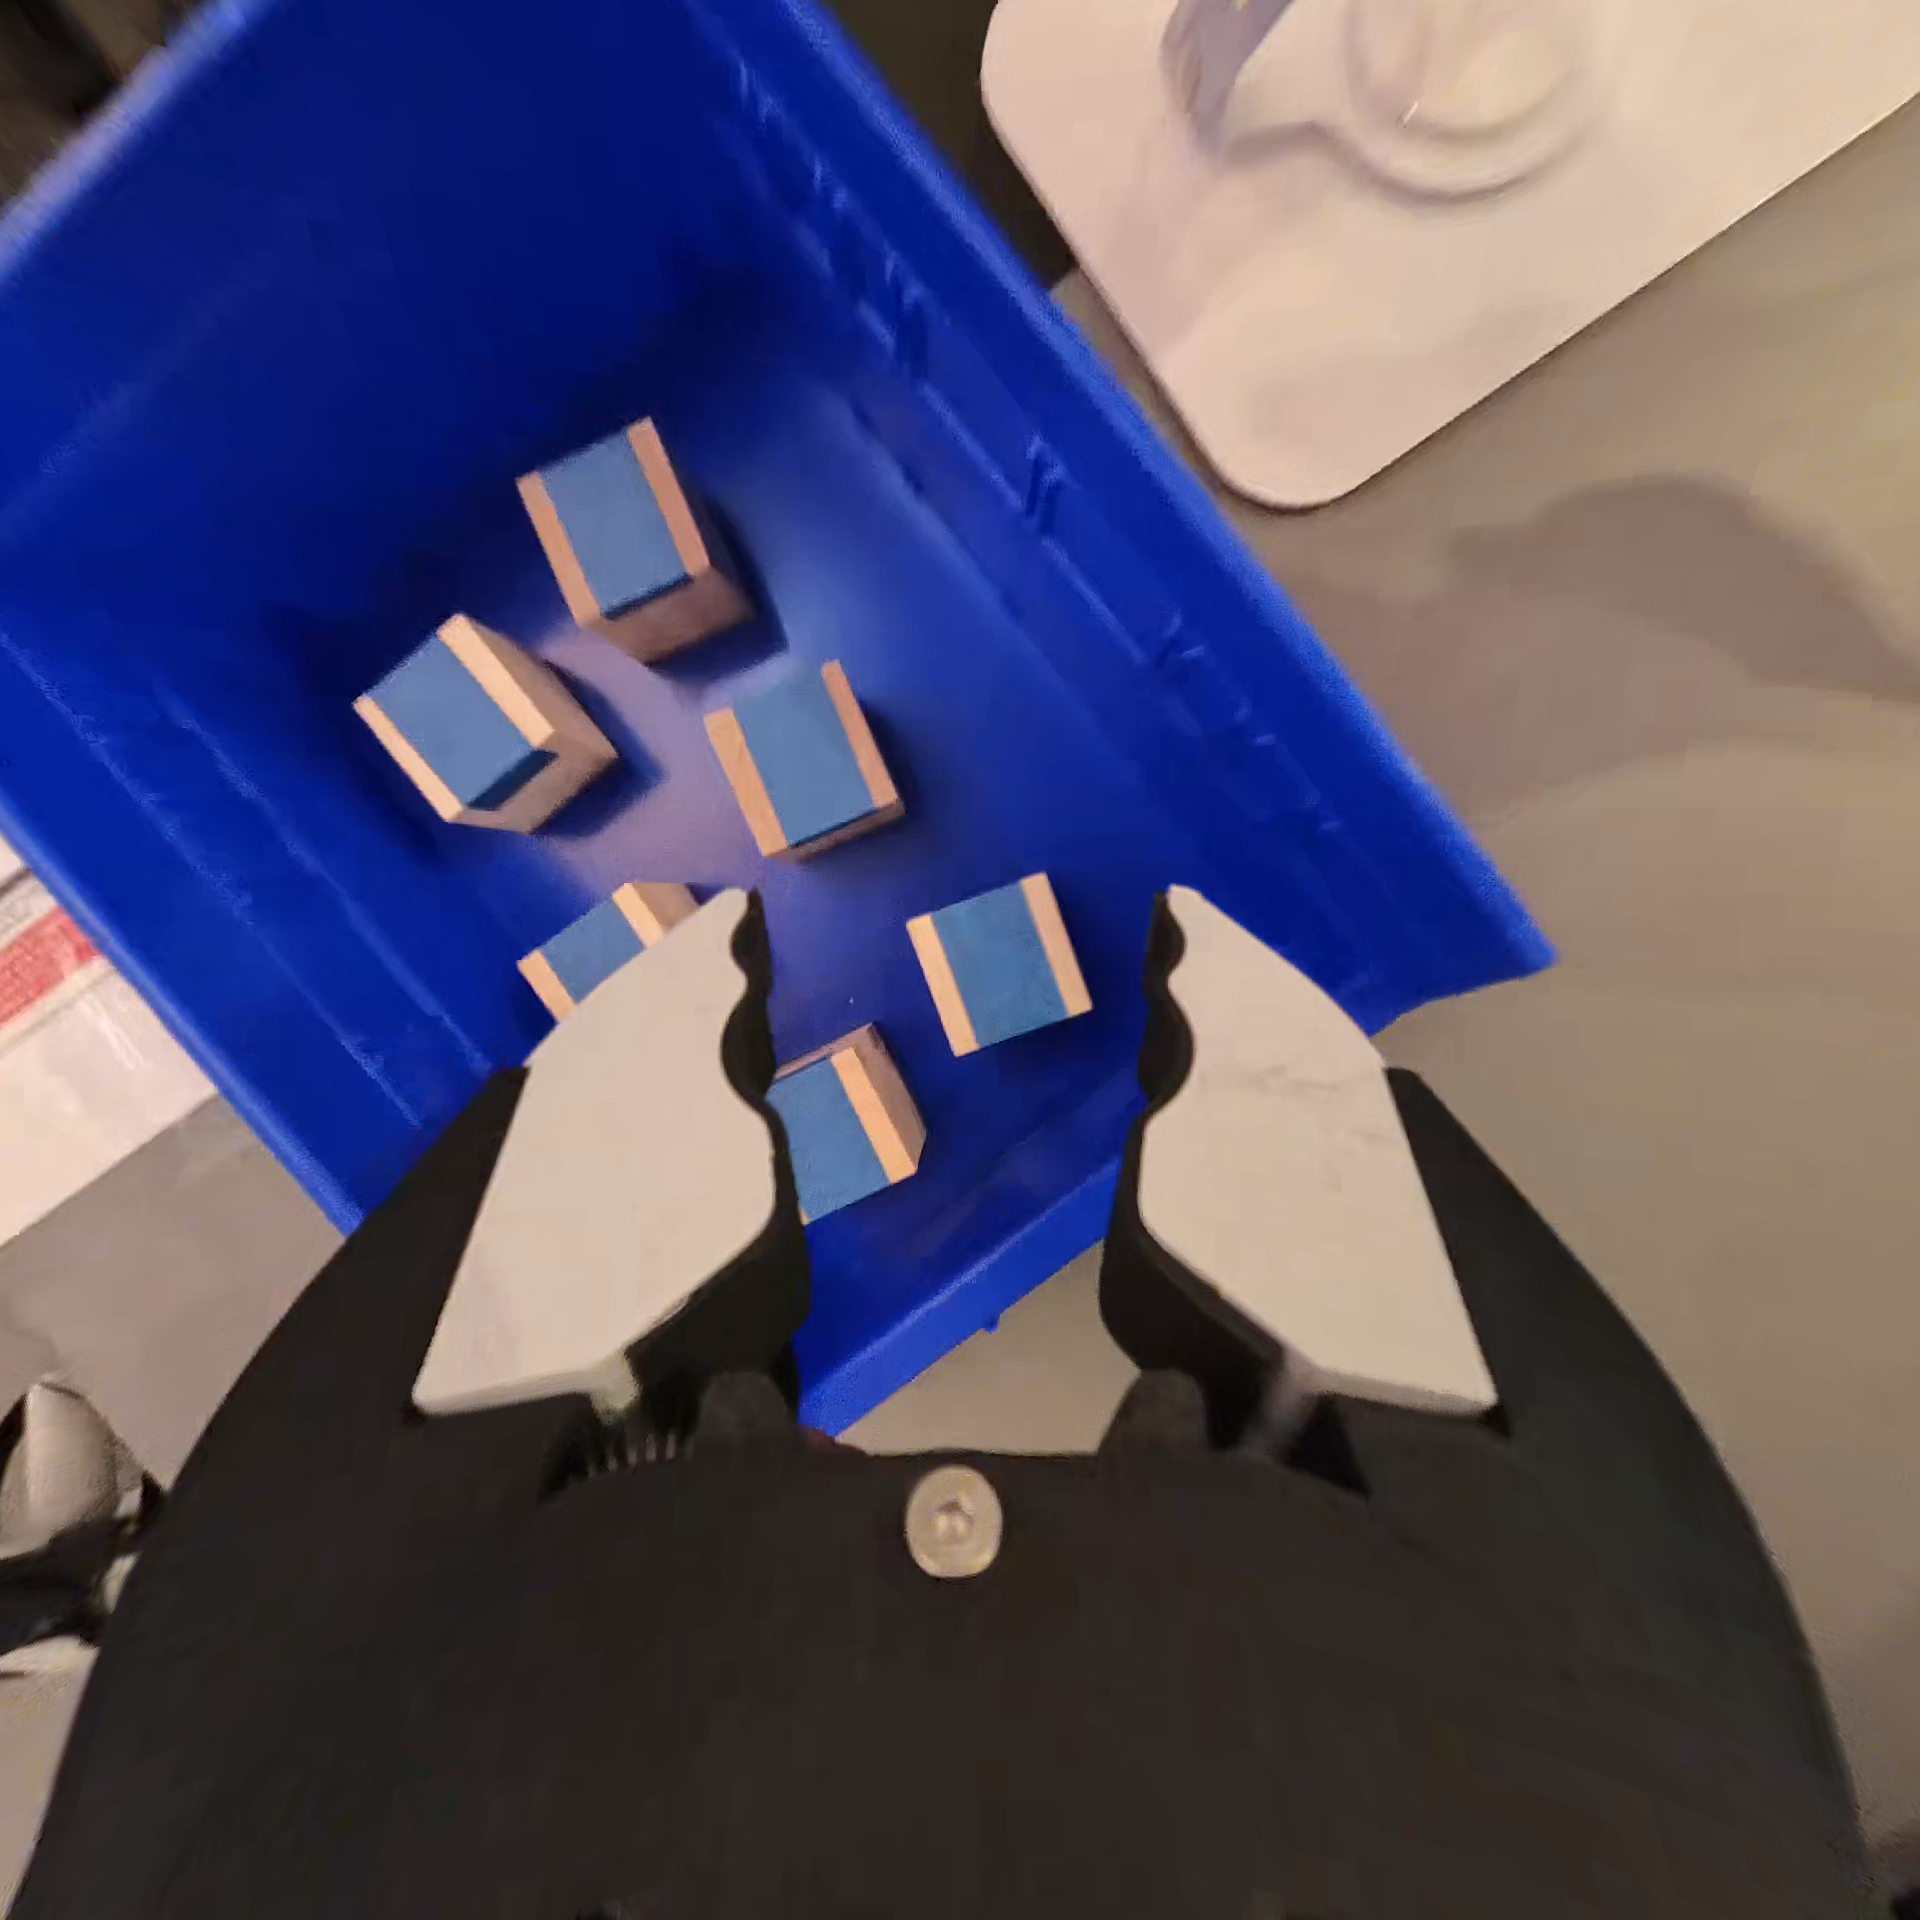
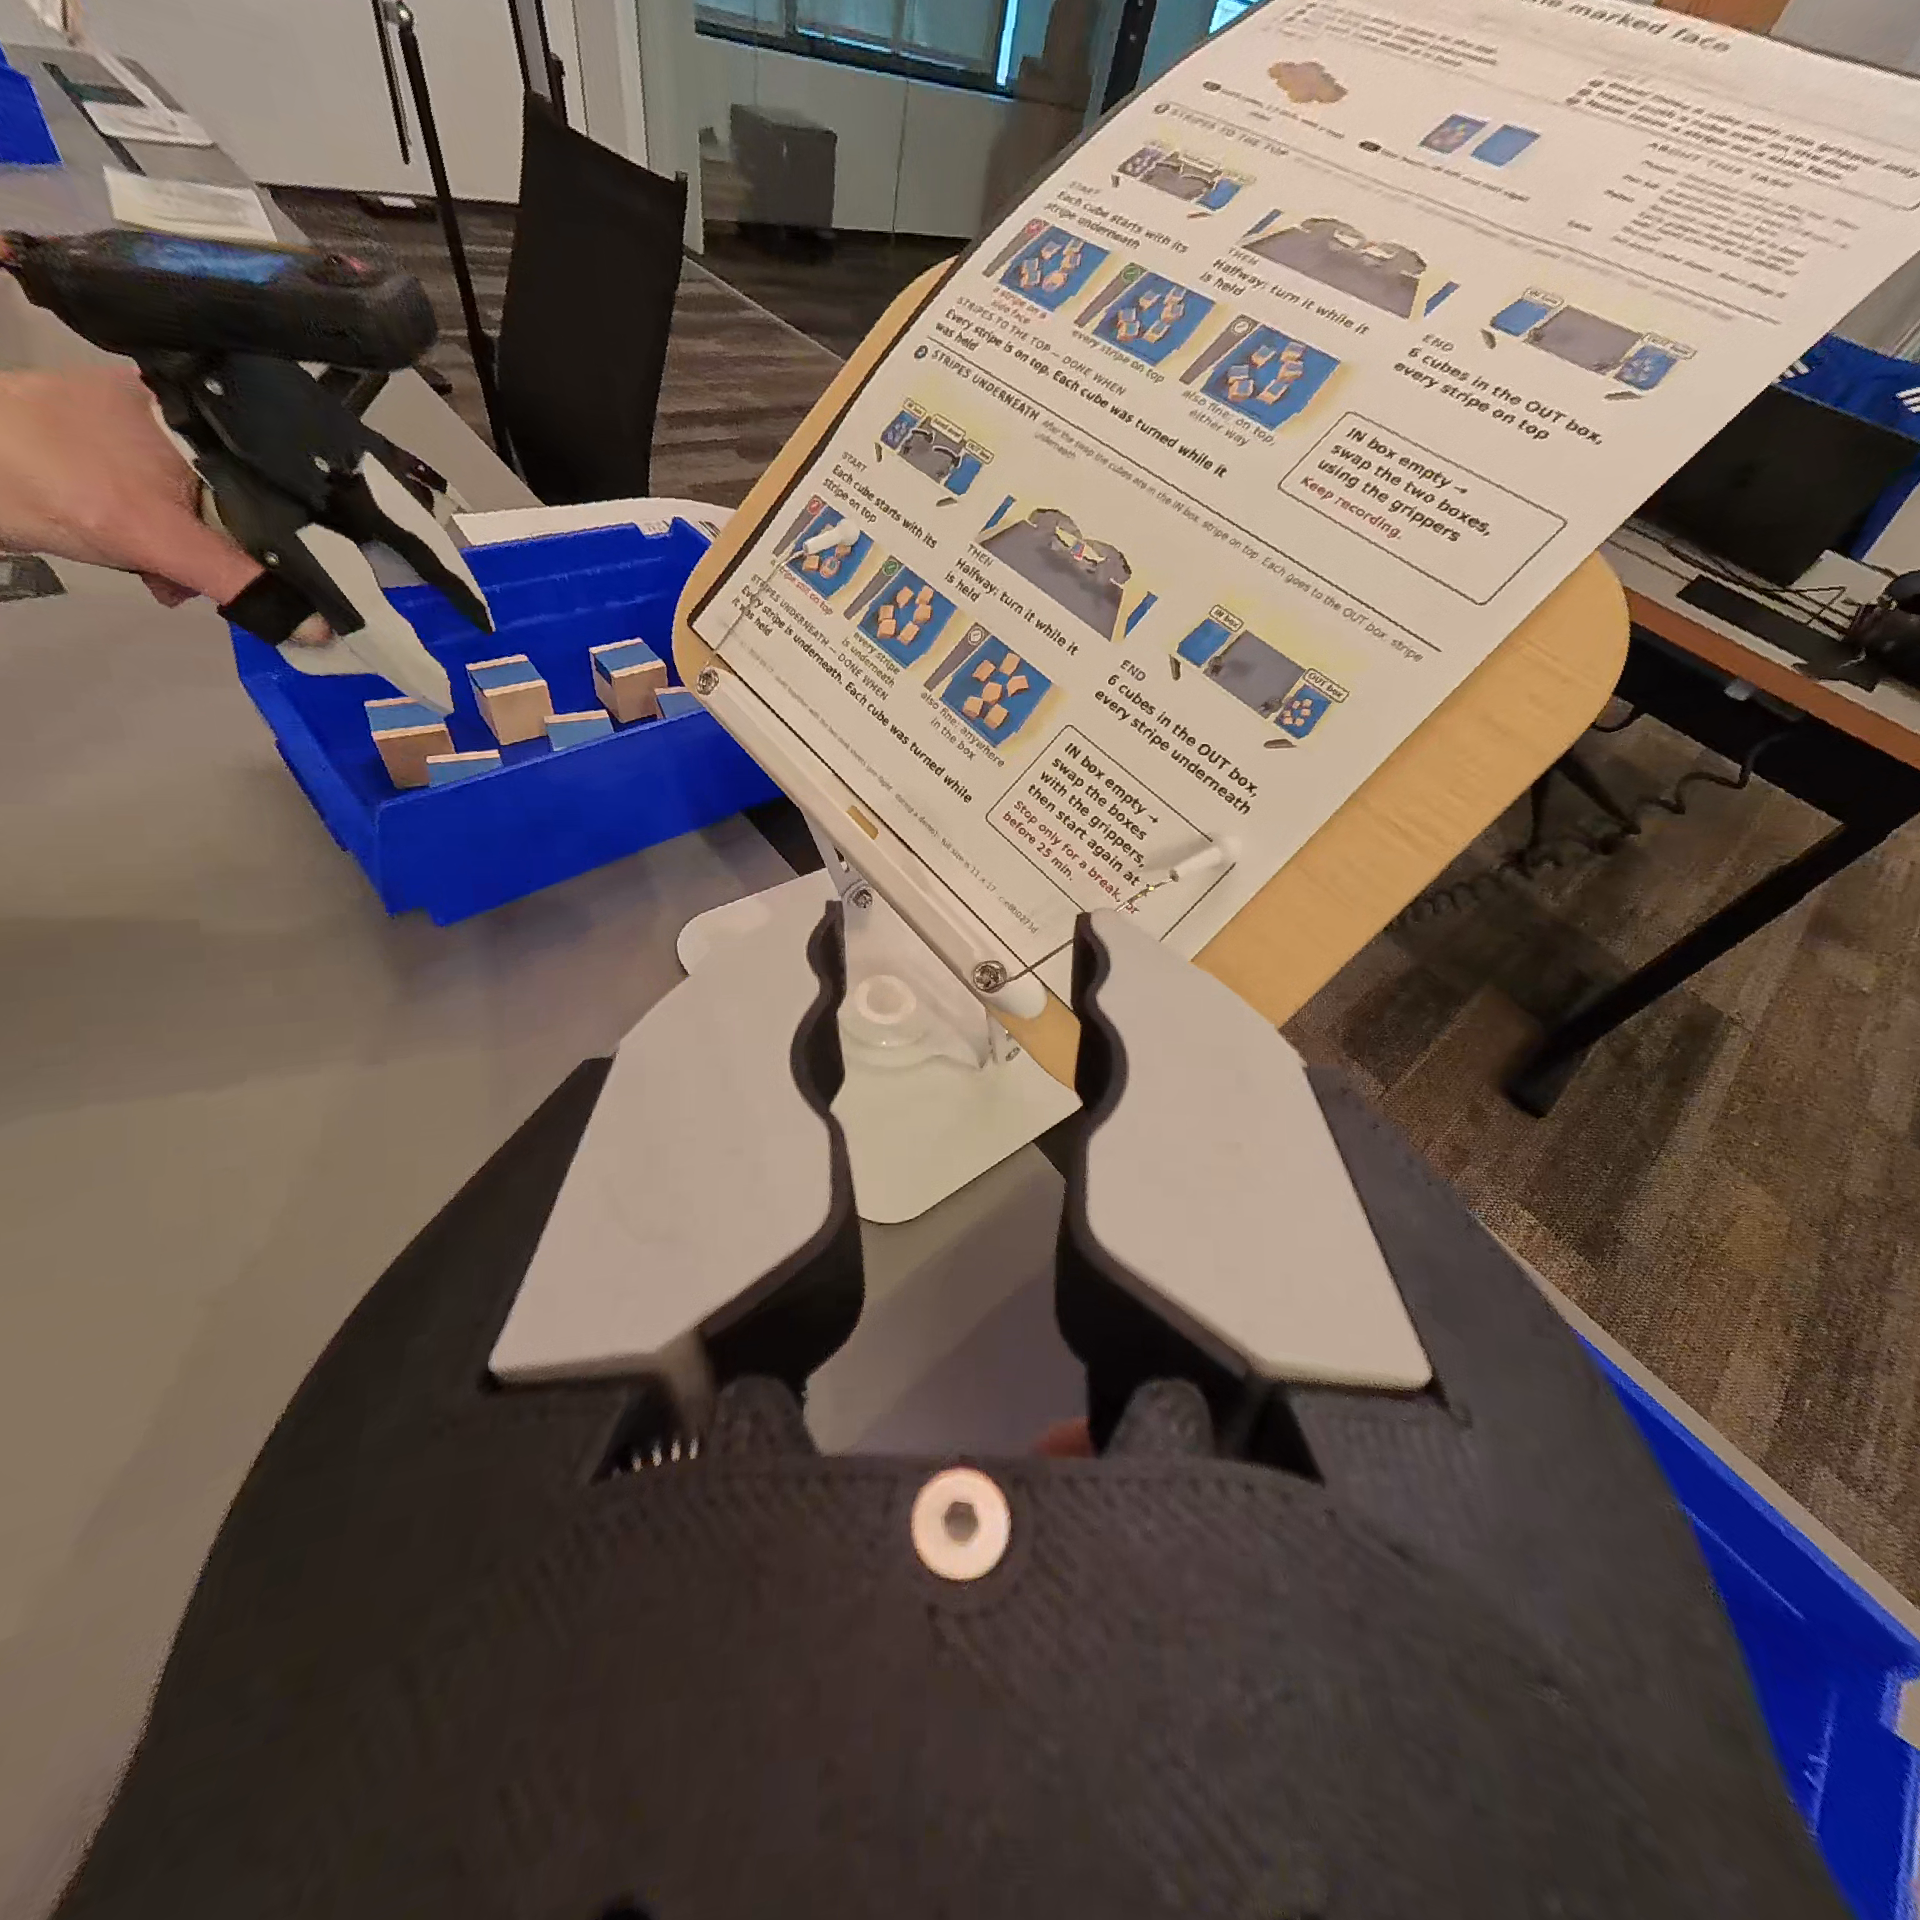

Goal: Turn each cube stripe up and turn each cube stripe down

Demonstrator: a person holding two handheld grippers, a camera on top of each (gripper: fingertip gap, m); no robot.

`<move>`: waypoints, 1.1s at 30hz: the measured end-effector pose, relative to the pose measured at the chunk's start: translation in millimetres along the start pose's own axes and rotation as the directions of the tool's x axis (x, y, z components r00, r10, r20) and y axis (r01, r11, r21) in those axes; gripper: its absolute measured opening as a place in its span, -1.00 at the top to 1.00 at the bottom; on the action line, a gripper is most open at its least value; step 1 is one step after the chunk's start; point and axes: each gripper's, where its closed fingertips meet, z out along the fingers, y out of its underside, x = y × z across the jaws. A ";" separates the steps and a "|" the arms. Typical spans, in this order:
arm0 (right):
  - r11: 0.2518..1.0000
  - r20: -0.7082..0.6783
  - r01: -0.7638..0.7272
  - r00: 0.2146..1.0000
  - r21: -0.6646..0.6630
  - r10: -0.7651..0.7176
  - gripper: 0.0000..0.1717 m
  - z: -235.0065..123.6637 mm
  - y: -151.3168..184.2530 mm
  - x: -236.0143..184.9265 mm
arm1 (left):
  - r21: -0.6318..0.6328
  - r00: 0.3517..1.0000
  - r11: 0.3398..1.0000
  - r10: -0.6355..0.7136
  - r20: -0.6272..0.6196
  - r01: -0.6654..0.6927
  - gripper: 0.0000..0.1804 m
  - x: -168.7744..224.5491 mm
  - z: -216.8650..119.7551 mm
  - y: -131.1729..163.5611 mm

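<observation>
Six cubes (image 1: 800, 764) sit in the blue bin (image 1: 312, 312) in the left wrist view, and every one shows its blue stripe facing up, so I'd guess the stripe-up half is pretty much done and the stripe-down round is still ahead. The left gripper (image 1: 956, 914) hangs over the near end of the bin with its fingers spread wide and nothing between them; one cube (image 1: 997, 961) lies below the gap, not touched. Over in the right wrist view, the right gripper (image 2: 951, 935) is parted too, holding nothing, pointed at the white base of the instruction stand (image 2: 935, 1143) on the grey tabletop (image 2: 208, 1039), well apart from the bin. You can see the left gripper off to the side there, dipping into the bin among the cubes. A second blue bin's edge (image 2: 1818, 1621) pokes in at the lower right.
</observation>
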 end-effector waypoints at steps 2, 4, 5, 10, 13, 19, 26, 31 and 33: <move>1.000 -0.005 0.010 1.000 -0.018 -0.010 0.51 2.3 2.9 -0.1 | -0.064 0.999 0.998 -0.028 -0.040 0.025 0.29 3.5 15.9 10.0; 0.999 -0.018 0.019 1.000 -0.041 -0.020 0.51 5.3 7.2 1.3 | -0.134 0.999 0.991 -0.033 -0.030 0.028 0.30 1.8 29.8 20.6; 0.998 -0.023 0.024 0.999 -0.053 -0.025 0.51 7.0 9.4 2.0 | -0.161 0.998 0.986 -0.040 -0.043 0.032 0.29 3.7 35.4 24.7; 0.996 -0.012 0.032 0.999 -0.083 -0.034 0.51 15.6 16.1 -0.6 | -0.221 0.998 0.974 -0.063 -0.026 0.056 0.21 2.7 50.9 32.7; 0.995 -0.007 0.040 0.999 -0.095 -0.041 0.51 19.5 18.1 -3.2 | -0.277 0.998 0.959 -0.059 -0.005 0.055 0.21 3.2 57.5 40.6; 0.993 -0.001 0.052 0.999 -0.107 -0.053 0.52 23.9 18.9 -8.1 | -0.387 0.999 0.921 -0.047 -0.016 0.037 0.46 4.4 73.0 60.0; 0.992 0.052 0.092 0.995 -0.089 -0.087 0.52 31.5 14.3 -25.8 | -0.133 0.996 0.990 -0.054 -0.076 0.044 0.48 5.3 38.0 16.6; 0.983 0.156 0.178 0.971 0.039 -0.182 0.32 41.1 -7.4 -67.3 | 0.367 0.946 0.927 0.052 -0.320 0.073 0.48 47.6 -63.4 -54.9; 0.955 0.151 0.274 0.946 0.112 -0.288 0.16 47.4 -17.8 -89.5 | 0.518 0.870 0.850 0.181 -0.459 0.096 0.48 83.4 -105.1 -74.2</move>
